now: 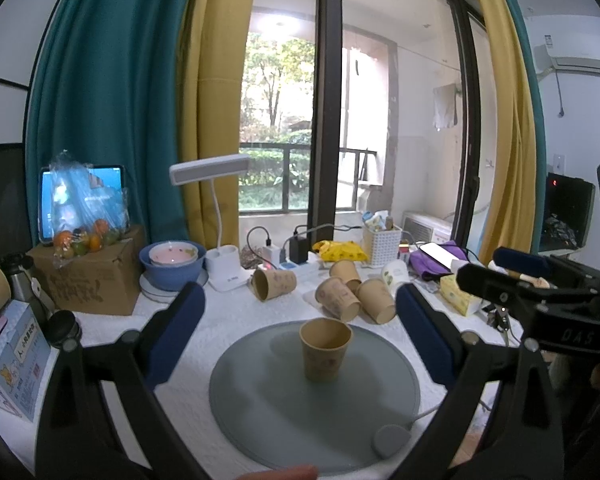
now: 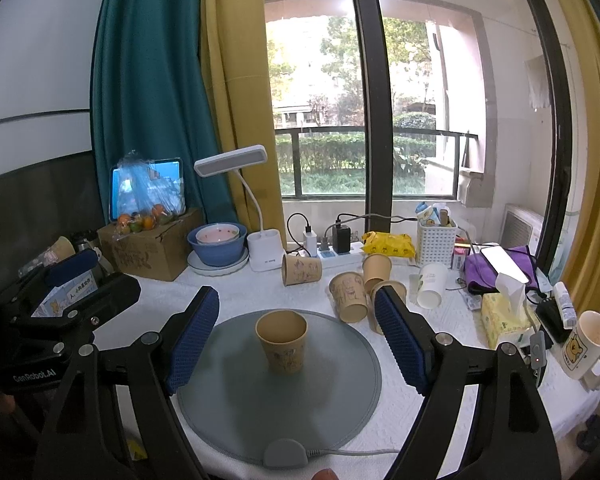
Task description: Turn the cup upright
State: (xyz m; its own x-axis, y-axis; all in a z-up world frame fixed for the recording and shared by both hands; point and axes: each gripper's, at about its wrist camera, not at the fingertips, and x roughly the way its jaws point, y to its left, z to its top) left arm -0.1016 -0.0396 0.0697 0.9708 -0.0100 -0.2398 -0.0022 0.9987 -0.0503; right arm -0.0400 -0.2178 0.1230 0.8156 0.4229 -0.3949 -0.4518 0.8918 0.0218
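Both jaws spread wide and empty, left gripper (image 1: 296,328) and right gripper (image 2: 296,332) flanking without touching the cup (image 2: 282,340), upright mid-mat (image 2: 236,400), toppled cups (image 2: 350,296) beyond on the far surface (image 2: 440,364).

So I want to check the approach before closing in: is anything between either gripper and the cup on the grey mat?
Nothing visible. The brown paper cup stands upright, alone on the round grey mat, with the open left gripper and right gripper each facing it across bare mat.
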